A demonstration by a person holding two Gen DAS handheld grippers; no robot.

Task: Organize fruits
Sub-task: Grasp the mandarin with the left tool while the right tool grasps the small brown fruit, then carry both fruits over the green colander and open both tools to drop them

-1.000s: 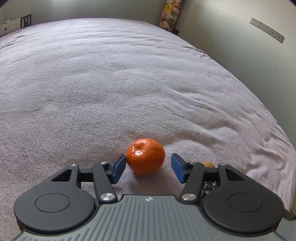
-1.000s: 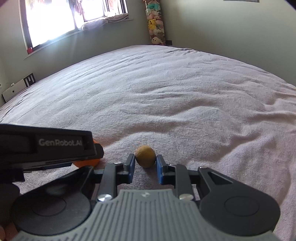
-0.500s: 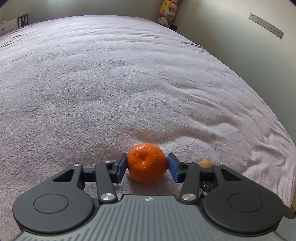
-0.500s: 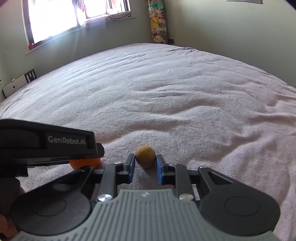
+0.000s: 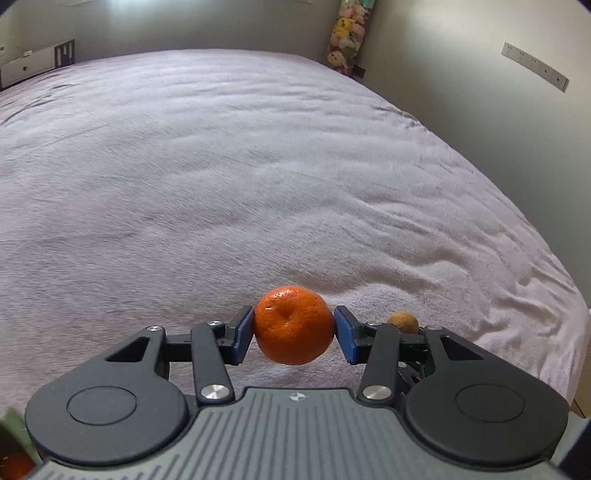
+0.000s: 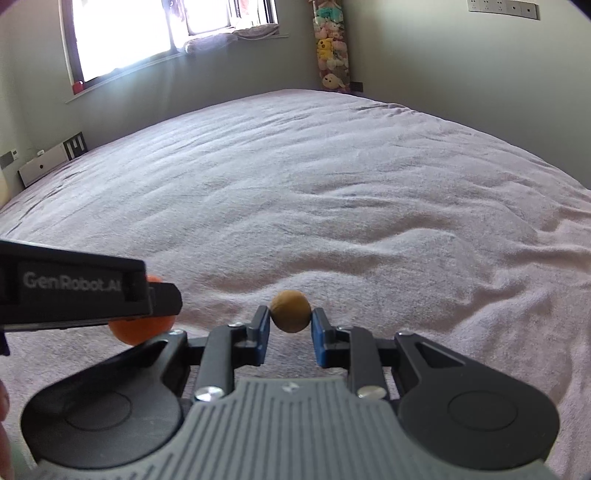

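Orange and glossy, the mandarin (image 5: 293, 325) sits squeezed between the two blue pads of the left gripper (image 5: 294, 334), its dimpled end turned toward the camera. The jaws have just been closing, and both pads now press on its sides. It appears lifted clear of the pale lilac bedspread (image 5: 258, 177), with a soft shadow on the cloth below it.

Just to the right, the right gripper (image 6: 290, 328) is clamped on a small round brown fruit (image 6: 290, 311), rough-skinned and dull tan, pinched between its blue pads at the tips. In the left wrist view that same brown fruit shows as a small knob beyond the left tool's right finger. In the right wrist view the left tool's black body crosses the left edge, with the mandarin peeking out orange under it.

No bowl, tray or basket shows in either view. At the near left corner of the left wrist view a blurred orange patch (image 5: 14, 463) sits beside something green; what they are I cannot tell.

Far off stand grey-green walls, a bright window (image 6: 147, 33) and a tall column of plush toys (image 6: 330, 48) in the corner.
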